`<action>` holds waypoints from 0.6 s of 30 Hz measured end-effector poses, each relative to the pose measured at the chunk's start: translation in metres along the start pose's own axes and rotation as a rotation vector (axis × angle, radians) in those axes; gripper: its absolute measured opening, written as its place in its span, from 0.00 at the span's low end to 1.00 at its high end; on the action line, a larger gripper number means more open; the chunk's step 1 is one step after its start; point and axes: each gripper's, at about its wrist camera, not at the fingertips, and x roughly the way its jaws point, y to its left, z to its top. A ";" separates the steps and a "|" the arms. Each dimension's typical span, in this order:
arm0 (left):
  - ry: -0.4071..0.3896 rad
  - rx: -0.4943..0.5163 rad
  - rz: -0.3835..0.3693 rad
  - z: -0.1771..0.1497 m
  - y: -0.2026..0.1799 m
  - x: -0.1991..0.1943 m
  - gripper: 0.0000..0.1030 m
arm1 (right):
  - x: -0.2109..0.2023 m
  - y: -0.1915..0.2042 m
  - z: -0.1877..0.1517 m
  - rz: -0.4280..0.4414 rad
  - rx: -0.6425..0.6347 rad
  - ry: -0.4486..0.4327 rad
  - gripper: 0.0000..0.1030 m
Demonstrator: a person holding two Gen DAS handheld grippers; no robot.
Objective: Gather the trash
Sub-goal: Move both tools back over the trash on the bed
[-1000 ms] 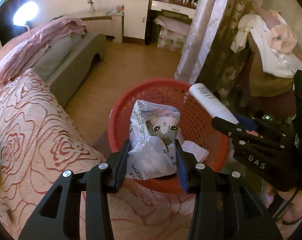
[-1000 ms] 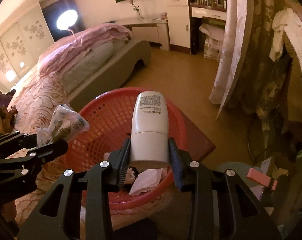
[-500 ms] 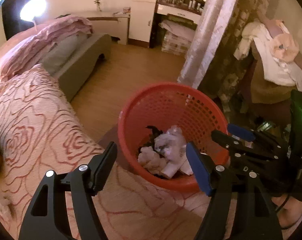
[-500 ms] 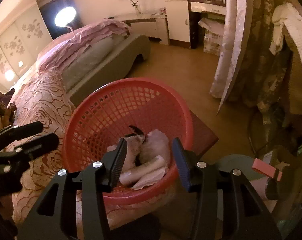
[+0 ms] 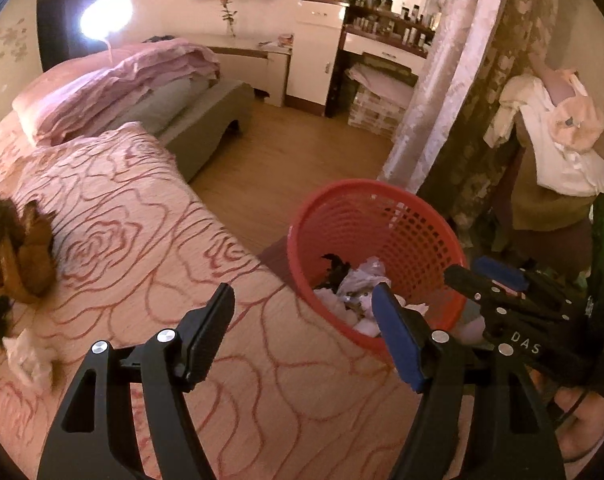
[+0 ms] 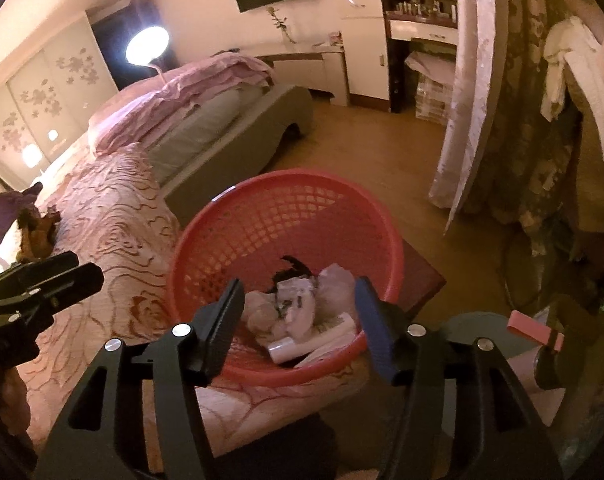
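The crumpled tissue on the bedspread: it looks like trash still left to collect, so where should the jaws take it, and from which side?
Pinch the tissue across its raised middle, coming from above; it lies loose and low on the bedspread.

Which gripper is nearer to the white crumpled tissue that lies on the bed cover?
Left. The left gripper hovers open over the bed cover, with the tissue to its left. The right gripper is open over the red basket, farther away.

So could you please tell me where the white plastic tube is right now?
In the right wrist view, the white plastic tube lies inside the red mesh basket, near its front rim, beside crumpled wrappers.
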 end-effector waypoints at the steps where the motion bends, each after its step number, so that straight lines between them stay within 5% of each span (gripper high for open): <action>1: -0.004 -0.004 0.006 -0.002 0.001 -0.003 0.67 | -0.001 0.004 0.000 0.006 -0.007 -0.003 0.55; 18: -0.065 -0.160 0.106 -0.037 0.059 -0.059 0.67 | -0.030 0.052 -0.012 0.098 -0.101 -0.046 0.56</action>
